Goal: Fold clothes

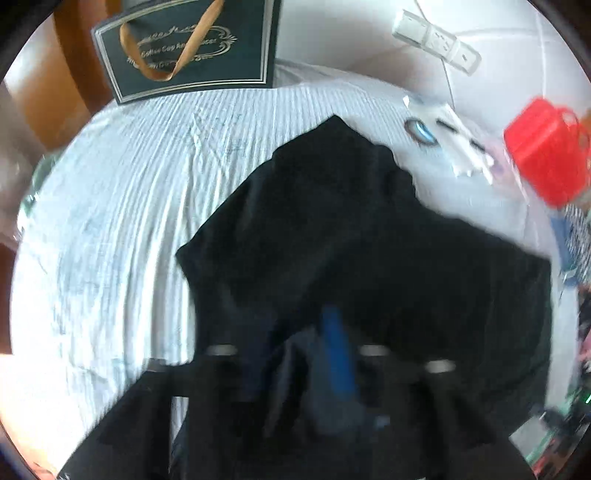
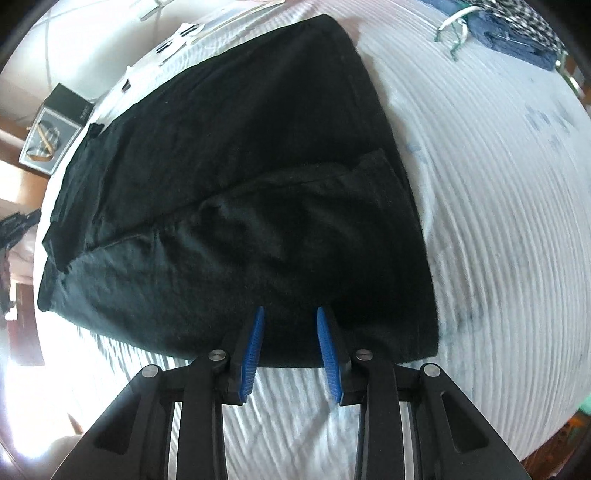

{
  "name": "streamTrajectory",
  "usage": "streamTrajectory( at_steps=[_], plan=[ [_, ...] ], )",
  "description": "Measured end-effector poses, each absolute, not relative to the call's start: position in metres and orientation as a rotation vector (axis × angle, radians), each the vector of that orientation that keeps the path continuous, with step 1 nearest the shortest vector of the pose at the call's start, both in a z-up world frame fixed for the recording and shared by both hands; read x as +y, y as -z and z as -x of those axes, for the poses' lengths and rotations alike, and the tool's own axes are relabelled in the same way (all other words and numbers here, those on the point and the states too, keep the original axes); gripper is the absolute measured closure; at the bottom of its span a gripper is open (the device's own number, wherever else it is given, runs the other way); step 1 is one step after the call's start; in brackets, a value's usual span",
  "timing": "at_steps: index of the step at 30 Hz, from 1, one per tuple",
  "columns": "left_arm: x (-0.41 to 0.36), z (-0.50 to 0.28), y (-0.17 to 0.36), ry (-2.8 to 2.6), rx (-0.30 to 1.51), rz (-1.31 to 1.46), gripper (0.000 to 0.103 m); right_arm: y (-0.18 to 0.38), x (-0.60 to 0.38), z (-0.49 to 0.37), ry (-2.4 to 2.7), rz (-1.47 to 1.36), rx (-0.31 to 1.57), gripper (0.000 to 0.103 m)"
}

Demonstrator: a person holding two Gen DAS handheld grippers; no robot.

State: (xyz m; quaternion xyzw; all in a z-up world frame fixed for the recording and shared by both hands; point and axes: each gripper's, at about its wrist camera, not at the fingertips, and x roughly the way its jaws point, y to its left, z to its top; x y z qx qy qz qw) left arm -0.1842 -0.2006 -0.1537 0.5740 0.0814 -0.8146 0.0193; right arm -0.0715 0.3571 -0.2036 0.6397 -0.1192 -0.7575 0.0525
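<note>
Right wrist view is sharp: black garment [image 2: 236,192] lies flat on the white ribbed cloth [image 2: 498,229], partly folded, one layer lapped over the near half. Right gripper [image 2: 290,314] has its blue pads [image 2: 255,347] apart, nothing between them, tips over the garment's near hem.

Left wrist view is blurred: black fabric [image 1: 332,236] is bunched up over the left gripper [image 1: 338,332], one blue pad showing through; cannot tell if its jaws are apart or clamped on the cloth.

Only the left view shows a red-lidded container [image 1: 546,151] at far right, a white power strip [image 1: 436,40] beyond the table and a dark gift bag [image 1: 192,48] at the far edge. The right view adds folded blue and checked clothes [image 2: 517,26] at far right.

Open cloth to the right of the garment and near the right gripper; far edge is crowded by papers [image 2: 177,37].
</note>
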Motion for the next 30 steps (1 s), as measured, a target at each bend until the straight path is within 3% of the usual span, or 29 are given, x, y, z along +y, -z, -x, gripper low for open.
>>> streamTrajectory(
  at_steps=[2, 4, 6, 7, 8, 10, 11, 12, 13, 18, 20, 22, 24, 25, 27, 30],
  plan=[
    [-0.196, 0.173, 0.157, 2.547, 0.182, -1.799, 0.024, 0.193, 0.355, 0.071, 2.336, -1.901, -0.359, 0.067],
    [-0.195, 0.161, 0.166, 2.546, 0.111, -1.822, 0.024, 0.185, 0.354, 0.074, 2.356, -1.87, -0.366, 0.054],
    [-0.192, 0.151, 0.176, 2.542, 0.094, -1.857, 0.024, 0.177, 0.352, 0.078, 2.376, -1.841, -0.373, 0.022],
    [-0.191, 0.148, 0.182, 2.541, 0.107, -1.884, 0.024, 0.178, 0.352, 0.08, 2.378, -1.841, -0.374, 0.02],
    [-0.188, 0.146, 0.188, 2.542, 0.134, -1.917, 0.024, 0.179, 0.351, 0.082, 2.378, -1.843, -0.376, 0.02],
    [-0.178, 0.148, 0.198, 2.561, 0.17, -1.974, 0.035, 0.183, 0.346, 0.084, 2.35, -1.851, -0.379, 0.025],
    [-0.172, 0.148, 0.201, 2.571, 0.18, -2.005, 0.046, 0.185, 0.343, 0.085, 2.336, -1.855, -0.381, 0.038],
    [-0.164, 0.15, 0.205, 2.575, 0.188, -2.037, 0.05, 0.188, 0.341, 0.086, 2.316, -1.862, -0.378, 0.053],
    [-0.159, 0.153, 0.21, 2.572, 0.187, -2.055, 0.05, 0.192, 0.34, 0.088, 2.308, -1.877, -0.373, 0.058],
    [-0.146, 0.186, 0.214, 2.53, 0.032, -1.973, 0.048, 0.21, 0.344, 0.098, 2.289, -1.969, -0.369, 0.06],
    [-0.148, 0.2, 0.206, 2.526, 0.076, -1.983, 0.048, 0.199, 0.352, 0.115, 2.321, -1.947, -0.383, 0.06],
    [-0.151, 0.213, 0.19, 2.562, 0.099, -1.963, 0.044, 0.187, 0.359, 0.133, 2.355, -1.92, -0.397, 0.053],
    [-0.155, 0.234, 0.174, 2.58, 0.083, -1.935, 0.027, 0.174, 0.367, 0.15, 2.389, -1.893, -0.411, 0.043],
    [-0.158, 0.249, 0.166, 2.575, 0.075, -1.93, 0.024, 0.168, 0.371, 0.159, 2.406, -1.879, -0.418, 0.04],
    [-0.165, 0.282, 0.156, 2.558, 0.087, -1.946, 0.024, 0.158, 0.38, 0.183, 2.434, -1.861, -0.443, 0.024],
    [-0.175, 0.34, 0.152, 2.504, 0.13, -2.007, 0.024, 0.154, 0.393, 0.226, 2.452, -1.881, -0.479, 0.02]
  ],
)
